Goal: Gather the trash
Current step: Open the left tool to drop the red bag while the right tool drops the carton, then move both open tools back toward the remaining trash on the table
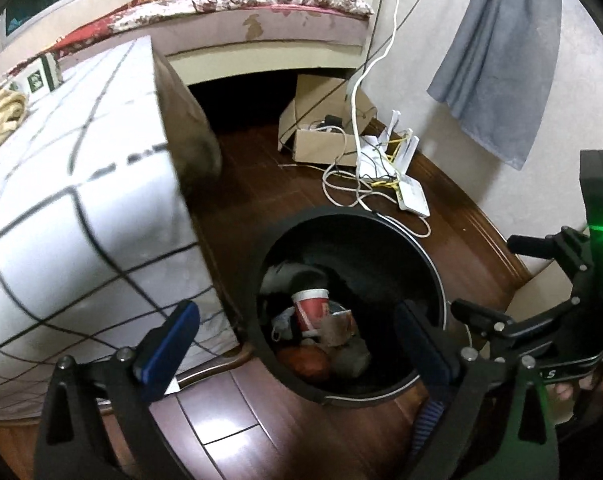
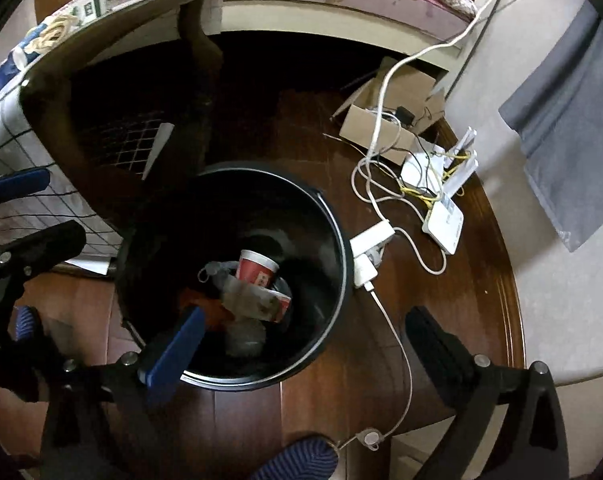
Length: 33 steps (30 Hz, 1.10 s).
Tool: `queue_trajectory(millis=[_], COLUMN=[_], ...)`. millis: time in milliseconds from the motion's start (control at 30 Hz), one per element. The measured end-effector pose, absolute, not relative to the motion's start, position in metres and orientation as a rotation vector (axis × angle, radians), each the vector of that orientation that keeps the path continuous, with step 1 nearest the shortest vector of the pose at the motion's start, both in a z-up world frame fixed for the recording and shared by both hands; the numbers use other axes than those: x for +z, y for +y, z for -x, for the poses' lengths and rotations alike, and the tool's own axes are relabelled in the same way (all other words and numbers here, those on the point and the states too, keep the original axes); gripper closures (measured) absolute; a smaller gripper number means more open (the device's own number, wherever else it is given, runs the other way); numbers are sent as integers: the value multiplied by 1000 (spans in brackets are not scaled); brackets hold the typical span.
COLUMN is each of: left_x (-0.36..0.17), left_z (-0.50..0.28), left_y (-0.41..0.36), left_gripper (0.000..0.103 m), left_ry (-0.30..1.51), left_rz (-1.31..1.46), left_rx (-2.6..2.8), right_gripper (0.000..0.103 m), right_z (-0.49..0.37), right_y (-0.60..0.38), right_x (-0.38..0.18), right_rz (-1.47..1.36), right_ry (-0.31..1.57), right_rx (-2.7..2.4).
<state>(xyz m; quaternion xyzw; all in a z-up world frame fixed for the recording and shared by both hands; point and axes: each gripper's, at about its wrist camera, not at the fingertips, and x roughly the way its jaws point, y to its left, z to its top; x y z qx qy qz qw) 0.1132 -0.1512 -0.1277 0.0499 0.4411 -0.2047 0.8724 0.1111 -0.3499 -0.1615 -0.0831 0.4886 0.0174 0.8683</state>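
Observation:
A round black trash bin (image 1: 433, 256) stands on the dark wooden floor. Inside it lie a red paper cup (image 1: 310, 312), crumpled brown paper (image 1: 335, 326) and other scraps. My left gripper (image 1: 297, 312) hangs over the bin's mouth, open, with nothing between its blue-padded fingers. In the right wrist view the same bin (image 2: 341, 240) holds the red cup (image 2: 257, 268) and a second cup (image 2: 279, 304) lying on its side. My right gripper (image 2: 307, 316) is open above the bin's near right rim and holds nothing. The two grippers are side by side.
A table with a white grid-patterned cloth (image 1: 61, 200) stands left of the bin. Behind it are a bed, a cardboard box (image 1: 321, 140), a white router with tangled cables (image 1: 409, 196) and a power strip (image 2: 371, 240). A grey cloth (image 1: 497, 60) hangs on the wall. A striped sock (image 2: 301, 460) shows below.

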Motion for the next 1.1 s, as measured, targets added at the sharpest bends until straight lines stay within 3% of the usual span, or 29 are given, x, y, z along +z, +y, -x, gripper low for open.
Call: queue_trajectory(millis=[1100], left_x=[-64], left_z=[-99], left_y=[-91], left_gripper=[3], left_ry=[773], left_rz=[-118], left_rx=[-299], right_gripper=[1], right_z=[-100], right_y=[-295], right_x=[-84], right_rz=[163], right_ry=[852], right_rx=[122])
